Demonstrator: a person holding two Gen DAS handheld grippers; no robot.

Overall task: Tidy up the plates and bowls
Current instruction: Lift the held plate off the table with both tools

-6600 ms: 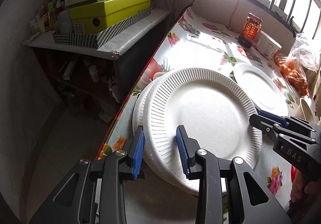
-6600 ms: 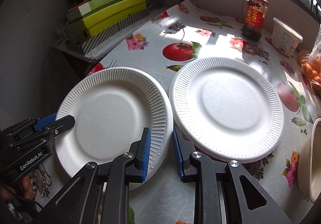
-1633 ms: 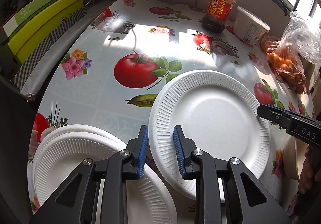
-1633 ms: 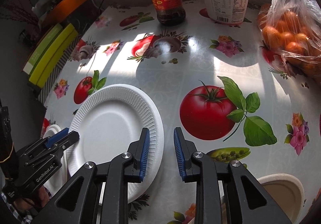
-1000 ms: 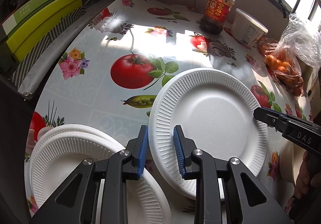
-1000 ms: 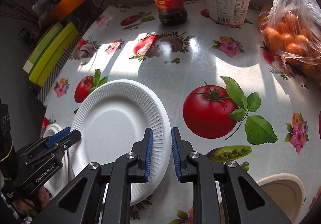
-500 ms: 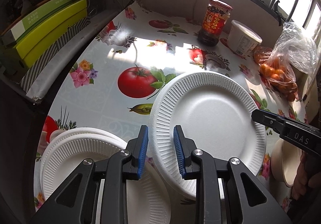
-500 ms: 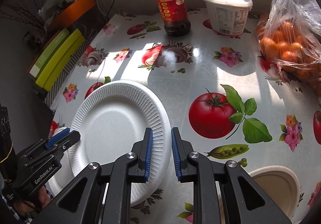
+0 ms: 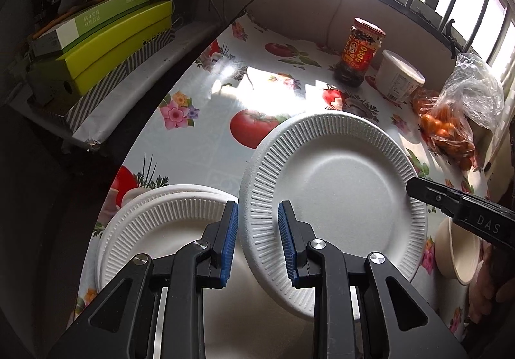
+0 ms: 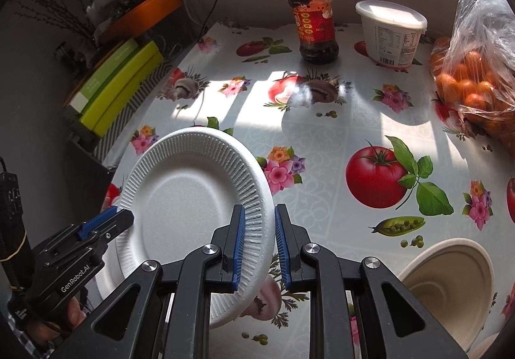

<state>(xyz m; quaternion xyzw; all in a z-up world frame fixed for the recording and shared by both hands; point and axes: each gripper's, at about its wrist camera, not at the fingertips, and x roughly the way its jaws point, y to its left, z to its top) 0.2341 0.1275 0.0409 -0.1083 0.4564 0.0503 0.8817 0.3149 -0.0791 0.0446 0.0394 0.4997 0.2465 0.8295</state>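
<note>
A white ribbed paper plate (image 9: 338,194) is held between both grippers, lifted and tilted above the table. My left gripper (image 9: 257,240) is shut on its left rim. My right gripper (image 10: 259,241) is shut on its right rim; the plate also shows in the right wrist view (image 10: 193,198). A stack of white paper plates (image 9: 154,230) lies on the table at the lower left, beside and below the held plate. A beige paper bowl (image 10: 447,281) sits at the right near edge of the table and also shows in the left wrist view (image 9: 457,252).
The table has a tomato-and-flower oilcloth (image 10: 322,140). A red sauce jar (image 10: 313,22), a white tub (image 10: 389,33) and a bag of oranges (image 10: 476,69) stand at the back right. Green boxes (image 9: 106,40) lie on a shelf left of the table.
Both grippers have risen with the plate between them, lifting it off the table and tilting it. The right gripper closed on the rim about a second ago.
</note>
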